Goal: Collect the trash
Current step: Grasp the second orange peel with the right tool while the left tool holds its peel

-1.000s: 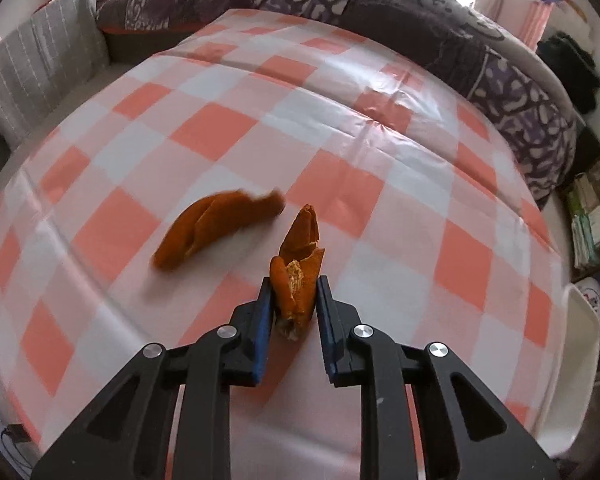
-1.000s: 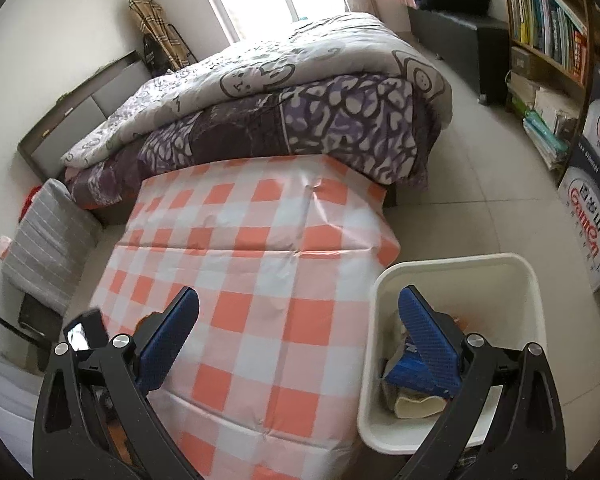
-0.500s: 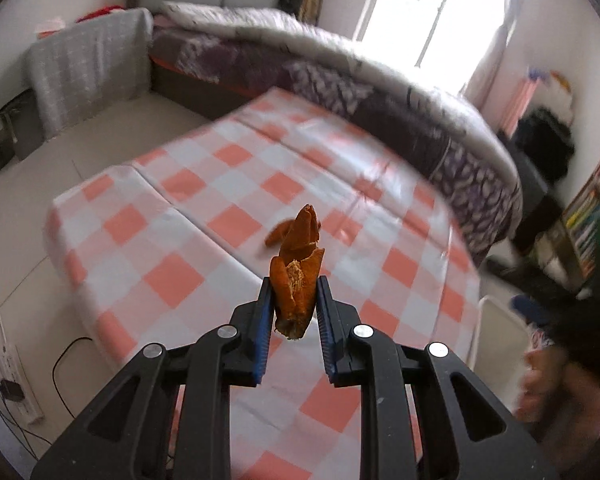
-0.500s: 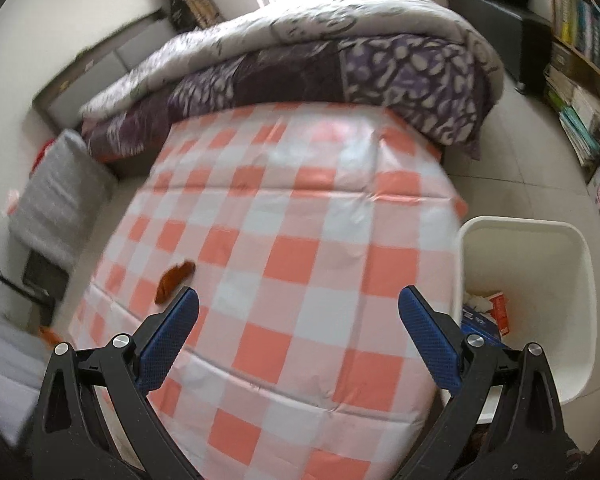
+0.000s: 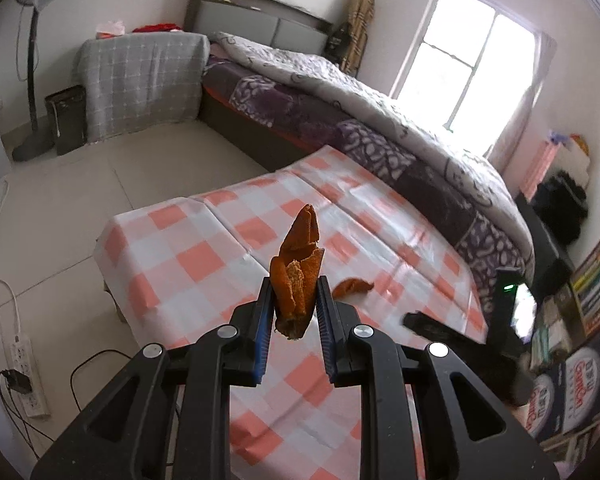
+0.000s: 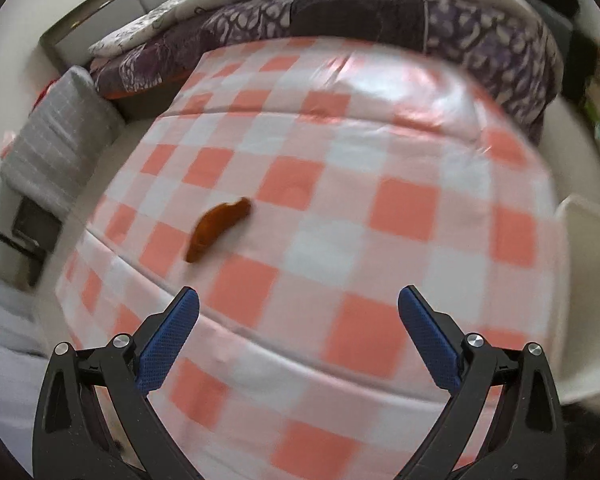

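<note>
The left gripper [image 5: 294, 304] pinches an upright orange peel [image 5: 296, 276] between its blue pads, lifted clear above the checked table [image 5: 188, 256]. The right gripper [image 6: 298, 336], fingers spread wide and empty, hangs over the same cloth; a second peel [image 6: 218, 228] lies flat at eleven o'clock from it, well apart, nearer the table's left edge with open cloth all round. A white bin [image 6: 592, 280] sits off the right edge at three o'clock. Boxes [image 5: 572, 392] on the floor read roughly "GenCon"; blurred.
</note>
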Action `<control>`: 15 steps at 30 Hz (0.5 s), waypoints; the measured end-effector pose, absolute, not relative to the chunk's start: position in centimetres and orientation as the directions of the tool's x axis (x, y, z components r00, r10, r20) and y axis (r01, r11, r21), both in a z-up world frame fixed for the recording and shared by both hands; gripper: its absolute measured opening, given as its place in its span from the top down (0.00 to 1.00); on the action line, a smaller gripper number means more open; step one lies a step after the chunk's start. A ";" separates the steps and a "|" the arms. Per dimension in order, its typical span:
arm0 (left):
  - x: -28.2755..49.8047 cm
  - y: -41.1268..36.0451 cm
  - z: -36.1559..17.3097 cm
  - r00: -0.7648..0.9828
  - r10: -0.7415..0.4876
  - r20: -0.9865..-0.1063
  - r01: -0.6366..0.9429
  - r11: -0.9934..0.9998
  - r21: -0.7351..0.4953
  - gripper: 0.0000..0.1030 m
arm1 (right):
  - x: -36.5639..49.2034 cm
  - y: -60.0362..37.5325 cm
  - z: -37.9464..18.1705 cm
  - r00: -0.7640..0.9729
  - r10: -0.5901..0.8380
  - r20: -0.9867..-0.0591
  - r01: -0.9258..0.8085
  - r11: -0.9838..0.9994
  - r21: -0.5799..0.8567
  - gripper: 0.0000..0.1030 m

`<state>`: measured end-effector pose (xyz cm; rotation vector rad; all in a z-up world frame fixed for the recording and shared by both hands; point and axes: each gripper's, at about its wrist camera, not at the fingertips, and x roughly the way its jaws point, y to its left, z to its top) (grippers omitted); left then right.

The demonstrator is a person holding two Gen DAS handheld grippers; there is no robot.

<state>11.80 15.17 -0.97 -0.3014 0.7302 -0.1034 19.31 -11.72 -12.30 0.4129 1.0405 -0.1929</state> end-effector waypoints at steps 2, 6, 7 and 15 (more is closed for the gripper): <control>12.2 15.8 -0.5 0.752 -0.196 -0.630 -0.019 0.948 -0.318 0.79 | 20.7 -10.5 -13.4 0.494 0.036 -0.869 0.393 0.882 0.259 0.07; 12.8 16.5 -0.1 0.759 -0.193 -0.622 -0.030 0.944 -0.329 0.79 | 23.2 -9.0 -15.7 0.460 0.057 -0.886 0.480 0.823 0.303 0.07; 12.8 16.5 0.0 0.758 -0.194 -0.622 -0.030 0.943 -0.331 0.79 | 23.7 -8.8 -16.1 0.456 0.054 -0.889 0.496 0.813 0.304 0.07; 12.7 17.0 0.4 0.763 -0.173 -0.623 -0.034 0.951 -0.306 0.79 | 27.5 -6.8 -18.3 0.429 -0.126 -0.895 0.530 0.837 0.136 0.09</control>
